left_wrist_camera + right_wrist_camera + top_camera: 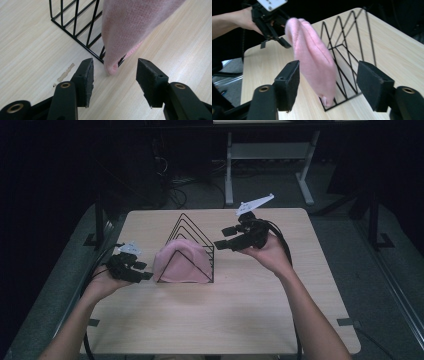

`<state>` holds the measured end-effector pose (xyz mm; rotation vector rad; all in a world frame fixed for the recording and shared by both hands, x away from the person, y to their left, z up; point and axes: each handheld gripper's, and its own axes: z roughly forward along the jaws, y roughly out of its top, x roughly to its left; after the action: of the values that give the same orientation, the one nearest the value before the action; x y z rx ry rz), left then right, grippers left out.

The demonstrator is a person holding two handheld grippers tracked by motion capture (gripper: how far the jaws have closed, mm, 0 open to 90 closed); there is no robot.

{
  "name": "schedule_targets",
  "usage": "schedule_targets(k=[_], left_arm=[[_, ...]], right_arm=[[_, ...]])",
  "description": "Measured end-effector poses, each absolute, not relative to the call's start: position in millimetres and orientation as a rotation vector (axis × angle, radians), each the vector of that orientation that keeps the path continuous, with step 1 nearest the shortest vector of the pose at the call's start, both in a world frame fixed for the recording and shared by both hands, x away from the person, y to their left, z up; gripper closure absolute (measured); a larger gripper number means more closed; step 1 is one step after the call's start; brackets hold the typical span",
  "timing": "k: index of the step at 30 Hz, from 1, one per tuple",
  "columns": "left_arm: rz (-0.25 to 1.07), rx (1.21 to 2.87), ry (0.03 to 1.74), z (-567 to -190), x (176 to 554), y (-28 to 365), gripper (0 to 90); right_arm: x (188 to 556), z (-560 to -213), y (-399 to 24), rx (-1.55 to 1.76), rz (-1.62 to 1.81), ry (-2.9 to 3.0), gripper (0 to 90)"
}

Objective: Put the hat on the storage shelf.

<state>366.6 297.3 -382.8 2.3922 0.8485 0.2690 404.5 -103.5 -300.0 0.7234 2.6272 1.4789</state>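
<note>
A pink cloth (176,262) hangs draped over the front of a black wire rack (192,227) of triangular dividers at the table's middle. My left gripper (142,271) sits low at the cloth's left side, open, with the cloth's hanging tip (111,68) just beyond its jaws and the rack's base (75,37) behind. My right gripper (223,238) hovers raised at the rack's right side, open and holding nothing. In the right gripper view the cloth (314,57) and rack (352,47) lie ahead between the jaws, and the left gripper (283,41) shows beyond the cloth.
The light wooden table (235,310) has free room in front and to the right. A small pale smear (65,72) marks the tabletop near my left jaw. Dark floor and a white desk frame (265,155) lie beyond the far edge.
</note>
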Motion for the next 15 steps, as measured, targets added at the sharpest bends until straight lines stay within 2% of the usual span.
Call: schedule_targets(k=[15], left_arm=[[0.255,2.355,0.854,-378,355,300,33.9]], right_arm=[[391,-312,-156,0.878,1.439,2.552,25.6]])
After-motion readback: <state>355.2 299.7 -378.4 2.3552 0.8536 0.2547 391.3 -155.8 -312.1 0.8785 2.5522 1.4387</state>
